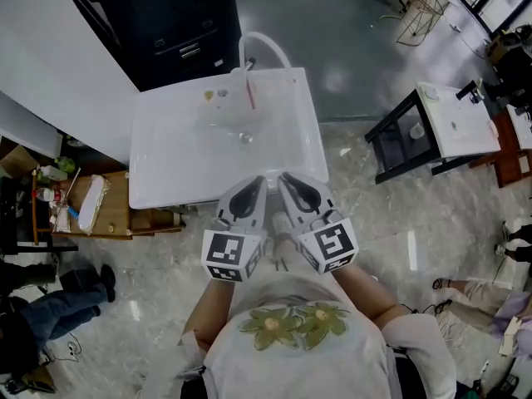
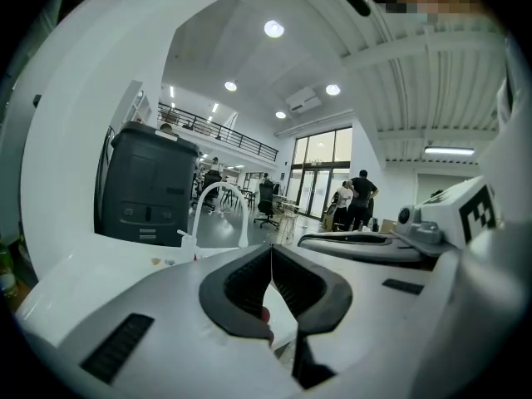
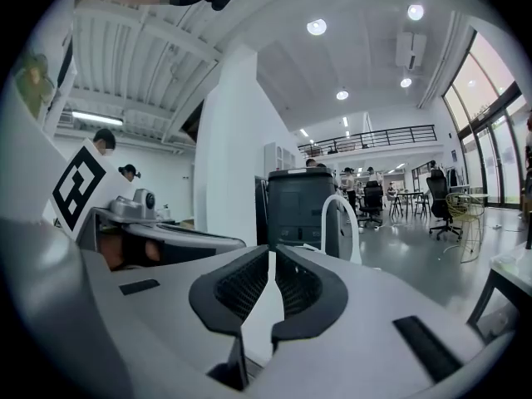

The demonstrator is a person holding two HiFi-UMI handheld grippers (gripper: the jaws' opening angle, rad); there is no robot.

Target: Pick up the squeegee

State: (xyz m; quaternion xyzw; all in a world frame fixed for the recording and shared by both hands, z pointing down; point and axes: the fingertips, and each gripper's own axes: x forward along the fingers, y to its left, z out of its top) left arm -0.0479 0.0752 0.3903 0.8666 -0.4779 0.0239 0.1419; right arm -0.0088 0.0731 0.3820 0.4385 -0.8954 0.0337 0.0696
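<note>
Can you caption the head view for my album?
Left gripper and right gripper side by side facing the white sink.

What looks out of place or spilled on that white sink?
Nothing looks spilled or broken. The sink is bare apart from its drain. A thin red item and small yellowish bits sit at the back edge near the faucet.

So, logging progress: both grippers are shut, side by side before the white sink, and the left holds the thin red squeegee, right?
Not quite. The left gripper is shut on nothing; the head view shows the thin red squeegee lying on the back ledge of the white sink. The rest holds.
</note>
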